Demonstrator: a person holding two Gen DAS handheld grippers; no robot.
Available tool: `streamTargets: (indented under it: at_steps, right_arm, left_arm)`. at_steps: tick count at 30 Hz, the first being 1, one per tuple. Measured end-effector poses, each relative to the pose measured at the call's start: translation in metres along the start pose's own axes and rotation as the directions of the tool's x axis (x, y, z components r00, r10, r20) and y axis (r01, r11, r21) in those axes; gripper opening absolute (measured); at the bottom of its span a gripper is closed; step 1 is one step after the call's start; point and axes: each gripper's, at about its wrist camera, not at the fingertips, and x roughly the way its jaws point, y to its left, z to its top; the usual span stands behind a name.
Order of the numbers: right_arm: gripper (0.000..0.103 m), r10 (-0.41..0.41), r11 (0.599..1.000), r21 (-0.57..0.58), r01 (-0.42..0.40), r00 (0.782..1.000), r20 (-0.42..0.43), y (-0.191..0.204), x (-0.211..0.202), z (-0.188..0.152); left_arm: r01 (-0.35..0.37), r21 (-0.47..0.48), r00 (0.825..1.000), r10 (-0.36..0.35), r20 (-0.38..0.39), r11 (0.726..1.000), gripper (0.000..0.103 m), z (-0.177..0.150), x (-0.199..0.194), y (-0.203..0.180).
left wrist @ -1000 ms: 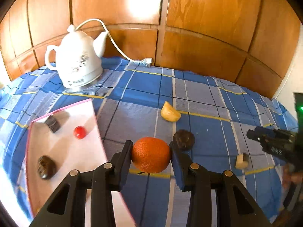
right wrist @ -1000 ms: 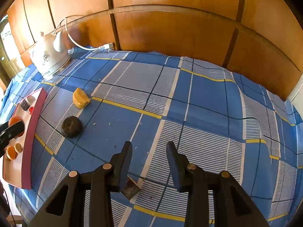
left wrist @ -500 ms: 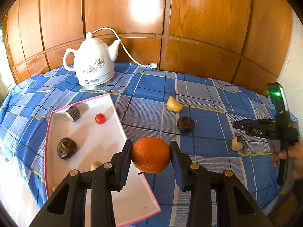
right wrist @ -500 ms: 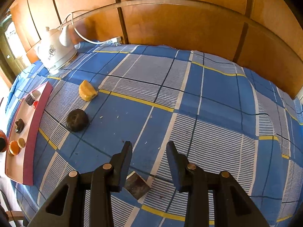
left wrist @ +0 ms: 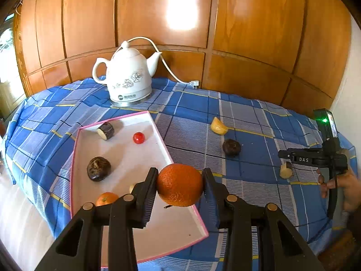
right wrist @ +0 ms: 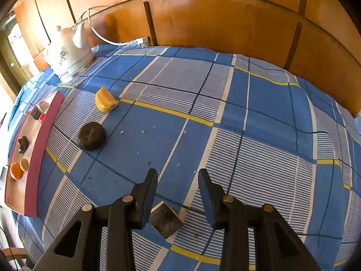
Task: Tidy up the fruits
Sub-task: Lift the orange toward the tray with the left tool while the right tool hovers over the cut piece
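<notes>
Left gripper (left wrist: 180,186) clamps orange (left wrist: 179,184), held over near edge of pink-rimmed tray (left wrist: 117,122). Right gripper (right wrist: 177,193) fingers narrowly apart, empty, above dark chunk (right wrist: 165,220) on cloth. Risk: round orange, released near rim, likely rolls off tray.

Your left gripper (left wrist: 180,186) clamping an orange (left wrist: 180,184) above the pink-rimmed tray's (left wrist: 158,232) near edge, your right gripper (left wrist: 282,154) over a pale fruit piece (left wrist: 285,170) on the blue checked cloth (left wrist: 246,113)
</notes>
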Motion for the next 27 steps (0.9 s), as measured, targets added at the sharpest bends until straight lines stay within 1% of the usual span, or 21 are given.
streamTargets:
  at_steps: [20, 24, 27]
  right_arm:
    - [0.037, 0.025, 1.0, -0.01, -0.025, 0.999, -0.02, 0.004, 0.008, -0.005]
    - [0.037, 0.046, 0.999, -0.025, -0.046, 0.999, -0.022, 0.009, 0.007, -0.005]
    - [0.037, 0.099, 0.994, -0.053, -0.1, 0.995, -0.031, 0.02, 0.005, 0.002]
  left_arm:
    - [-0.022, -0.006, 0.999, 0.022, 0.03, 1.0, 0.04, -0.006, -0.013, 0.013]
    - [-0.025, -0.007, 0.999, 0.025, 0.03, 1.0, 0.04, -0.006, -0.012, 0.015]
    - [-0.024, -0.015, 1.0, 0.024, 0.017, 1.0, 0.04, -0.009, -0.008, 0.02]
